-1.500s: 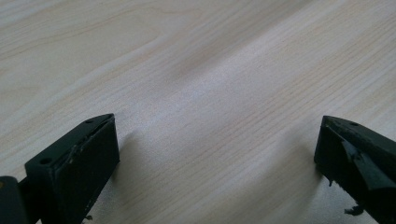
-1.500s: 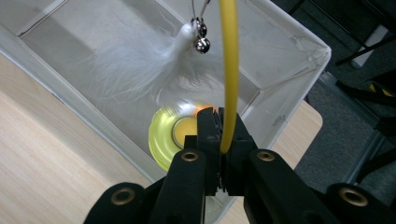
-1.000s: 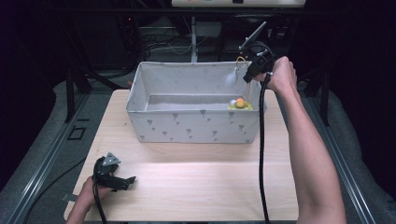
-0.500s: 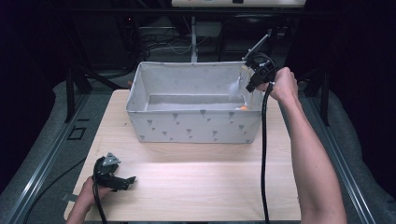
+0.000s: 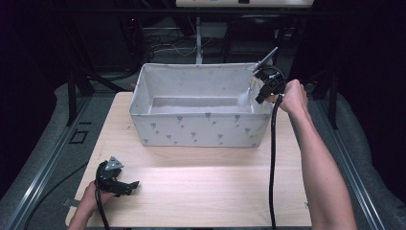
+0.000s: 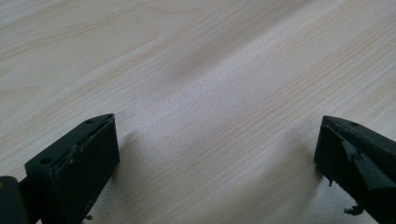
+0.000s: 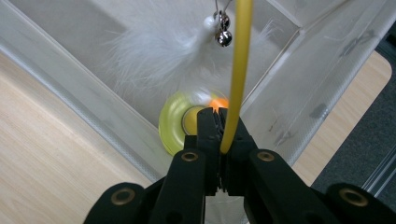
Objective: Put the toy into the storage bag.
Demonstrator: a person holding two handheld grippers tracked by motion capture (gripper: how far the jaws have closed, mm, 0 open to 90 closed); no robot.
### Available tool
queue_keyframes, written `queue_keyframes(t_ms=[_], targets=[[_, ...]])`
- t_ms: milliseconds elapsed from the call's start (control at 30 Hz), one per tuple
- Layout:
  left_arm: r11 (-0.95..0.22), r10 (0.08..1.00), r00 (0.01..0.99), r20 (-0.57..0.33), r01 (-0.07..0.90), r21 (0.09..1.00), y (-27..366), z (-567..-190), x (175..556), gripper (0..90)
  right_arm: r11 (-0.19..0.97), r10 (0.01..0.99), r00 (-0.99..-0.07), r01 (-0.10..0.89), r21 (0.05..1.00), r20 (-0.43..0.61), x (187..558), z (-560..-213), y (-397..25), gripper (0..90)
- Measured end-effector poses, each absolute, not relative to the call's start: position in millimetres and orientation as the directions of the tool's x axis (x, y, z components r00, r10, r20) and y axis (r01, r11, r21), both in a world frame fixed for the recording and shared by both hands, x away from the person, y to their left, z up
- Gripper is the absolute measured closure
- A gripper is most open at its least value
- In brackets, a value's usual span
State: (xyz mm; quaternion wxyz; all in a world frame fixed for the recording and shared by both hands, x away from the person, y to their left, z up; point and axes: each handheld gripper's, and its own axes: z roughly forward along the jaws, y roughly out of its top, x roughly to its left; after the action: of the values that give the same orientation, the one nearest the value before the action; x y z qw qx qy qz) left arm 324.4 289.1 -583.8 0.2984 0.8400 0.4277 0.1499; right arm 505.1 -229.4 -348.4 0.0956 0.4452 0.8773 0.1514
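A: Count it up!

B: One yellow wand point(image 7: 236, 74), one white feather tuft point(image 7: 159, 60), two little bells point(image 7: 222, 29), one yellow ring point(image 7: 175, 122), one fabric bin point(image 5: 201, 127).

A: The right gripper point(image 7: 219, 122)?

B: Jaws clamped tight on the wand, whose long axis runs straight ahead beyond the tips, over the bin's corner.

A: Left gripper point(image 6: 217, 144)?

B: Jaws spread wide, nothing between, wooden table point(image 6: 196, 70) just beneath.
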Motion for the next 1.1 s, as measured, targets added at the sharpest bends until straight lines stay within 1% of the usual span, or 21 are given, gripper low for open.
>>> queue_keyframes(t_ms=[167,633,1100], targets=[[-0.452,0.811,0.586,-0.005,0.631,0.631,288.7,-583.9,324.3,0.0,0.542,0.820,-0.571,0.766,0.346,-0.020,503.3,-358.0,-233.4,88.5],[-0.452,0.810,0.586,-0.005,0.630,0.631,288.8,-584.0,324.5,0.0,0.539,0.824,-0.567,0.791,0.289,0.013,510.0,-381.1,-231.7,88.4],[-0.451,0.811,0.585,-0.004,0.631,0.631,288.7,-583.9,324.3,0.0,0.525,0.832,-0.554,0.805,0.275,0.030,510.8,-384.2,-233.7,88.0]])
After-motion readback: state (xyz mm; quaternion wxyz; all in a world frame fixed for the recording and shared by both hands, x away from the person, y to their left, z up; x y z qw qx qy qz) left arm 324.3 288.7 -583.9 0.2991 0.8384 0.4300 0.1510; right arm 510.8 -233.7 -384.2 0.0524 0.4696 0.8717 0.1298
